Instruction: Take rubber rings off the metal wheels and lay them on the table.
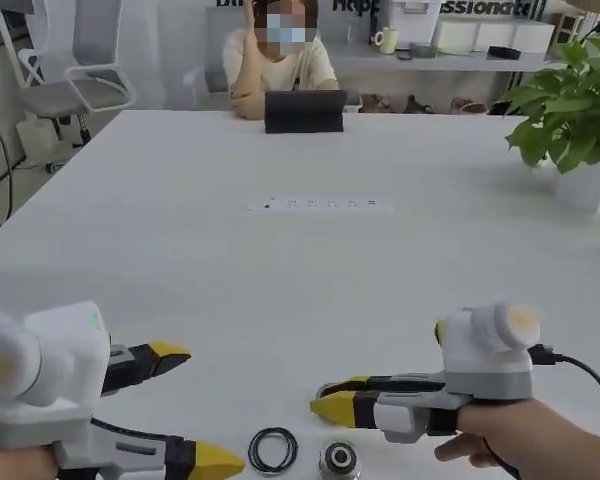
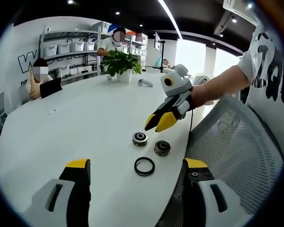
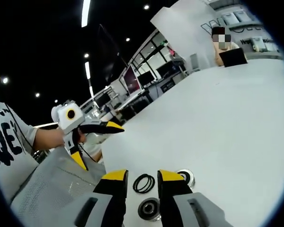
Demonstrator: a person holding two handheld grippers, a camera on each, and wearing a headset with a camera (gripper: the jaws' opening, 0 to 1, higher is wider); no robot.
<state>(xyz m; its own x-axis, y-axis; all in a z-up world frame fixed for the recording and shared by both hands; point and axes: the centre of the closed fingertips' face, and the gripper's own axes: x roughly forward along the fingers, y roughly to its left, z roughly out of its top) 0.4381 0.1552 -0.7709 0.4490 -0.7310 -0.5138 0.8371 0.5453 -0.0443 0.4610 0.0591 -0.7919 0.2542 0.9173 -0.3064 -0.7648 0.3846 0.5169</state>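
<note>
Left gripper (image 1: pixel 194 405) sits low on the left in the head view, jaws spread wide and pointing in toward the middle. Right gripper (image 1: pixel 327 396) comes in from the right, roughly level, jaws just a sliver apart, tips aimed left. Right hand (image 1: pixel 515 435) wraps its handle, bare forearm behind it.

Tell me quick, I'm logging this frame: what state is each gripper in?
Left gripper: open wide, holding nothing.
Right gripper: open only a little, holding nothing.
</note>
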